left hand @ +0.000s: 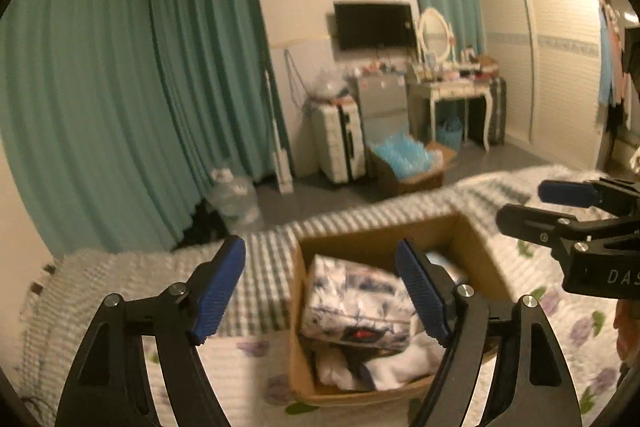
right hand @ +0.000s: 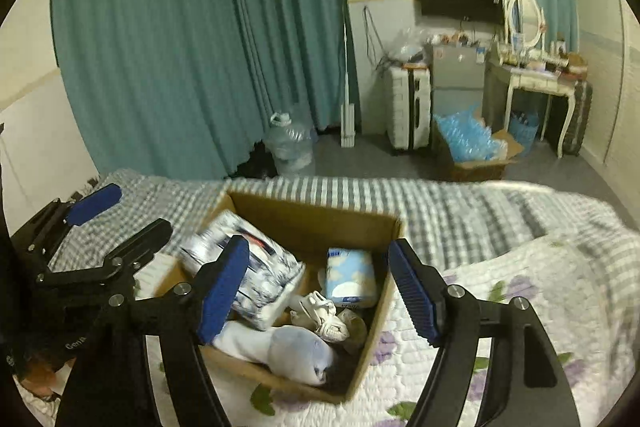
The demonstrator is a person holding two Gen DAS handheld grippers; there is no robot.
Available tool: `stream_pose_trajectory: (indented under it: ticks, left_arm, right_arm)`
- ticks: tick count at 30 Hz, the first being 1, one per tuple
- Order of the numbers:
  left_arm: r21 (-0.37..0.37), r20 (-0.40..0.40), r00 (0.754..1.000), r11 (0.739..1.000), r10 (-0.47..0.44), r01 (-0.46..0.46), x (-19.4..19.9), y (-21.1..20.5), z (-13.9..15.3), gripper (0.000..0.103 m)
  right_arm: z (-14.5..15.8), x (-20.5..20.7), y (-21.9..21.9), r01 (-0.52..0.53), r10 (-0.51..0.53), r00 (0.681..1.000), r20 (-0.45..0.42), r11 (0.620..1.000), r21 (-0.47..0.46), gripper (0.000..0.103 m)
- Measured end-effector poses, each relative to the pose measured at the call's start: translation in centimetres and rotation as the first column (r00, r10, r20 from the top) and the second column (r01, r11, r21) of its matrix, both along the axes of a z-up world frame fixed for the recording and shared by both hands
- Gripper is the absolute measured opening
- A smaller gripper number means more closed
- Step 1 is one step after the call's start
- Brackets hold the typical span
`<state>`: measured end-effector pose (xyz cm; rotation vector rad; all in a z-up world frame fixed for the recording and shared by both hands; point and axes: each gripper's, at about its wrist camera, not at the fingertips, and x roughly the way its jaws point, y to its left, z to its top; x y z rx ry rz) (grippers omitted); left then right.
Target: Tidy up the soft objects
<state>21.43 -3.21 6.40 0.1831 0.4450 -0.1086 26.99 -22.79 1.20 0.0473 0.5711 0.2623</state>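
Observation:
An open cardboard box point(right hand: 304, 215) sits on the bed and also shows in the left wrist view point(left hand: 464, 239). In it lie a blue-and-white patterned soft pack point(right hand: 256, 279), also in the left wrist view point(left hand: 352, 299), a light blue tissue pack point(right hand: 350, 277), white socks point(right hand: 324, 311) and a white-and-blue plush piece point(right hand: 288, 347). My left gripper point(left hand: 320, 291) is open and empty above the box's left side. My right gripper point(right hand: 318, 291) is open and empty above the box. Each gripper shows at the edge of the other's view.
The bed has a floral quilt point(right hand: 520, 307) and a checked blanket point(right hand: 440, 211). Beyond it are teal curtains point(right hand: 180, 47), a water jug point(right hand: 290, 143), a white suitcase point(right hand: 408, 107), a box of blue bottles point(right hand: 468, 143) and a dressing table point(right hand: 536, 75).

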Motion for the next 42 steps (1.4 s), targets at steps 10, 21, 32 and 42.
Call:
stream_pose_trajectory:
  ticks: [10,21,32,42]
  left_arm:
    - [-0.059,0.262,0.965,0.998,0.022,-0.007,-13.1,1.7,13.0,0.096]
    - [-0.112,0.373,0.925,0.993,0.072,-0.032,-22.5,4.1,15.5,0.098]
    - [-0.108,0.321,0.930,0.982,0.182,-0.155,-20.4,5.3,5.4,0.098]
    - [-0.131,0.133,0.975,0.978,0.179,-0.162,-16.1,5.7,-3.7,0.098]
  right_arm:
    - [12.8,-13.2,0.3,0.043,-0.024,0.975,0.223,0.996,-0.080,0.102]
    - [16.6,-23.3,2.2,0.054,0.008,0.921,0.389,0.988,-0.147,0.102]
    - [5.4,-20.2,2.4,0.042,-0.020,0.937,0.348,0.997,-0.058,0.102]
    - [-4.1,-16.2,1.9,0.088,-0.067,0.972,0.227,0.993,-0.083,0.102]
